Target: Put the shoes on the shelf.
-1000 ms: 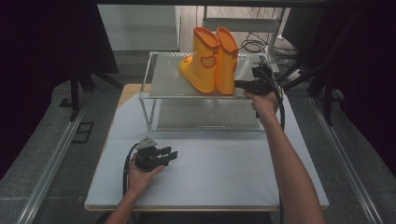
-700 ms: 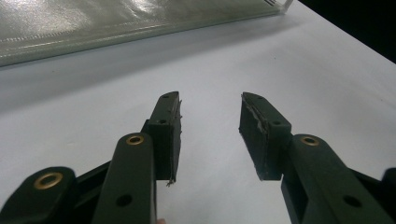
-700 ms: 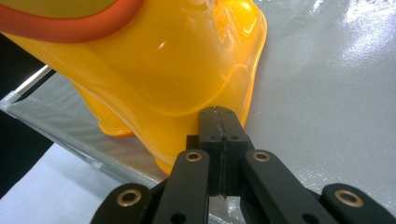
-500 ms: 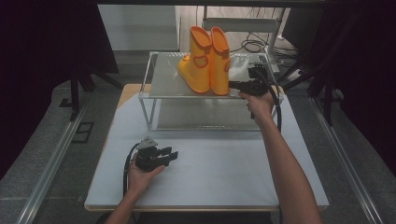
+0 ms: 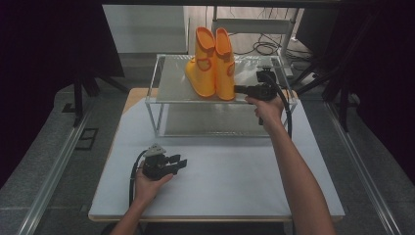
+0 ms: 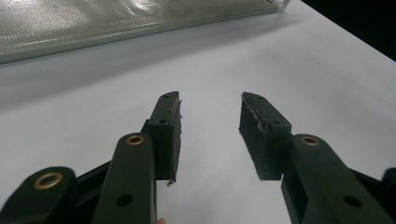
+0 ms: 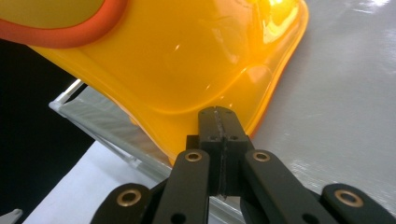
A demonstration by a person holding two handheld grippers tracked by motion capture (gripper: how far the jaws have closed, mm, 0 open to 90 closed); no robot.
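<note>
On the rack's upper shelf (image 5: 176, 90), the right gripper (image 5: 238, 89), jaws closed and empty, pressed the yellow boots (image 5: 213, 63), seemingly nudging them; the left gripper (image 5: 180, 164) rested on the counter (image 5: 235, 176), jaws open, holding nothing.

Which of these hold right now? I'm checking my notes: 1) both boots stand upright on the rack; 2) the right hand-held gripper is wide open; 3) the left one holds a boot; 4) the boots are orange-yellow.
1) True: the boots stand upright on the rack.
2) False: the right hand-held gripper is shut, its tips against a boot's base.
3) False: the left hand-held gripper is open over the table, holding nothing.
4) True.
</note>
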